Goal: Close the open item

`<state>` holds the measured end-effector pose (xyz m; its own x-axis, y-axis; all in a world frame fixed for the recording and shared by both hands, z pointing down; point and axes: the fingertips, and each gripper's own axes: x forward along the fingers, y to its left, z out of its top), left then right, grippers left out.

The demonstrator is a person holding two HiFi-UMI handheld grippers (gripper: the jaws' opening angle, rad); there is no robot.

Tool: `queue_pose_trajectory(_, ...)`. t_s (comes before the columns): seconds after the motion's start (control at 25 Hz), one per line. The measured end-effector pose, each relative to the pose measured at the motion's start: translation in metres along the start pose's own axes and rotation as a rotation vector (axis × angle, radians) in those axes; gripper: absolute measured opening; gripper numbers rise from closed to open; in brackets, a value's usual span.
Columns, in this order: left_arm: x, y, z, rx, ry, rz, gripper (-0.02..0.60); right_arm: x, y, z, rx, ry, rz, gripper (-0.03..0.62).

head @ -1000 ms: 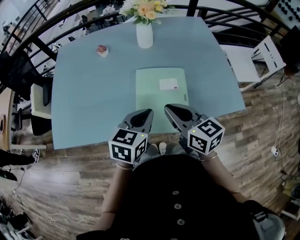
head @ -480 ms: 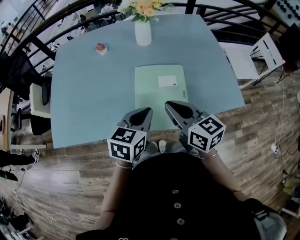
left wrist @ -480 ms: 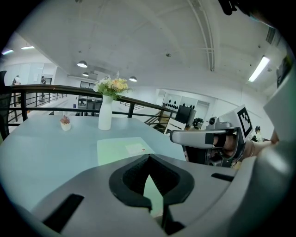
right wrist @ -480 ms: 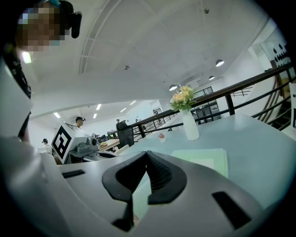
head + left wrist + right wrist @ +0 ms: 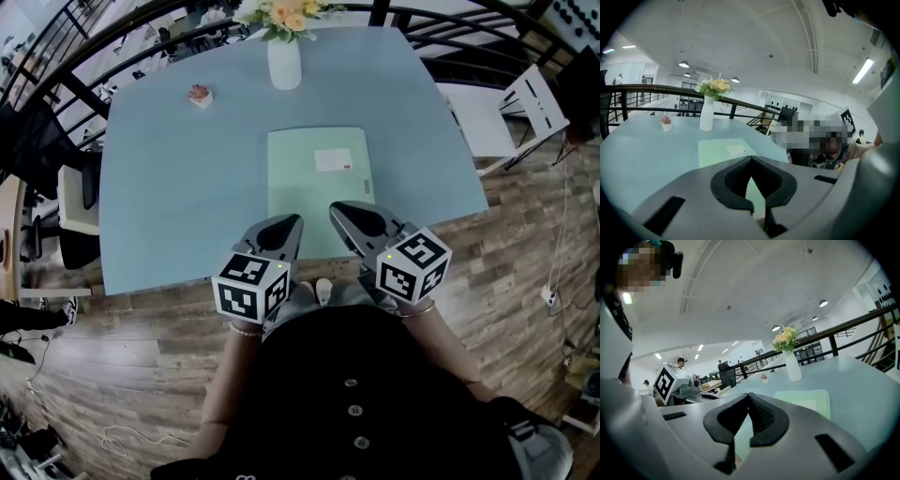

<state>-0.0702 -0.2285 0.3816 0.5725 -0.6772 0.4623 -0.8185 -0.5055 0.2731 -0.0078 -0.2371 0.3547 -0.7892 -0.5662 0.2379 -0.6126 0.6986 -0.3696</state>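
Note:
A pale green folder (image 5: 317, 178) with a white label (image 5: 335, 160) lies flat and closed on the light blue table (image 5: 169, 187). It also shows in the left gripper view as the folder (image 5: 724, 151) and in the right gripper view as the folder (image 5: 806, 399). My left gripper (image 5: 292, 225) hovers at the folder's near left corner, jaws shut and empty. My right gripper (image 5: 339, 214) is over the near right part of the folder, also shut with nothing in it. The closed jaws show in the left gripper (image 5: 750, 159) and right gripper (image 5: 749, 397) views.
A white vase of flowers (image 5: 285, 61) stands at the table's far edge, and a small pot with a pink plant (image 5: 200, 95) is at the far left. A white chair (image 5: 525, 108) is to the right. A black railing (image 5: 112, 37) curves behind the table.
The folder and vase sit slightly higher in the head view than a second ago. Both grippers stay shut and nearly still; the left one has dropped a touch.

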Motion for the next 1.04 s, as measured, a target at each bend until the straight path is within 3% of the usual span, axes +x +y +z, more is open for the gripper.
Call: queue_pose_trajectory(1.04,0.0073,-0.0053,0.0015,-0.019,-0.007,-0.016,0.017,0.0025,-0.0071,-0.0046,0.008,0.014,0.014,0.002)
